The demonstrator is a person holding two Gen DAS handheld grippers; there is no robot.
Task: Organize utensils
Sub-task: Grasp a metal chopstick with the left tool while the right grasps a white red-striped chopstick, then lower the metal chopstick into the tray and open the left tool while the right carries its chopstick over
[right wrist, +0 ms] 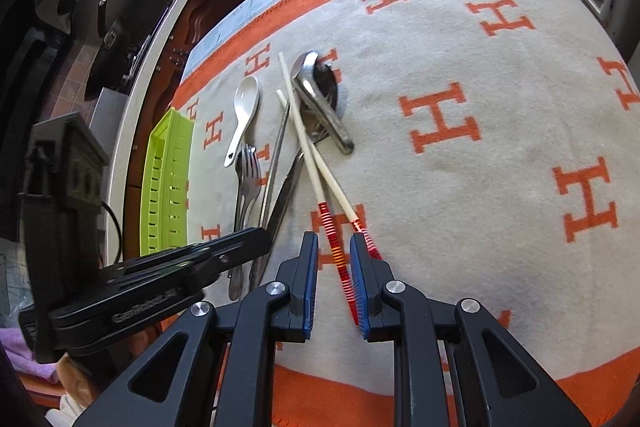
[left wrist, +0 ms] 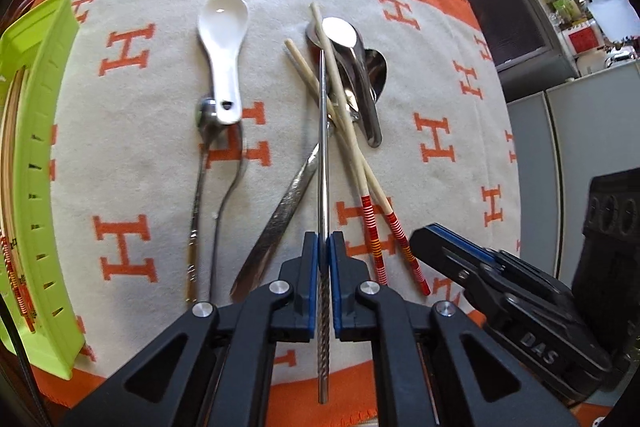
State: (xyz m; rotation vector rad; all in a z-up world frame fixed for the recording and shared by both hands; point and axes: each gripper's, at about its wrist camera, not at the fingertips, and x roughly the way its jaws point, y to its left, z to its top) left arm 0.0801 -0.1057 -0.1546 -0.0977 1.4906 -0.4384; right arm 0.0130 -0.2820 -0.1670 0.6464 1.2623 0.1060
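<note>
My left gripper (left wrist: 324, 239) is shut on a steel chopstick (left wrist: 322, 147). The chopstick runs straight ahead over the pile, and its twisted end sticks out behind the pads. Two wooden chopsticks (left wrist: 344, 131) with red striped ends lie crossed on the cloth. My right gripper (right wrist: 334, 237) stands slightly open over those red ends. One wooden chopstick (right wrist: 340, 267) slants between the pads and the other passes under the right finger. Beyond lie a white ceramic spoon (left wrist: 224, 47), steel spoons (left wrist: 352, 67) and forks (left wrist: 208, 131). A lime green tray (left wrist: 44, 147) stands at the left.
A cream and orange cloth (right wrist: 480, 187) covers the table. A flat metal handle (left wrist: 280, 211) lies slanted beside the steel chopstick. The green tray (right wrist: 168, 167) holds other chopsticks along its left side. The left gripper (right wrist: 260, 239) reaches in beside my right gripper. Kitchen counters lie past the table edge.
</note>
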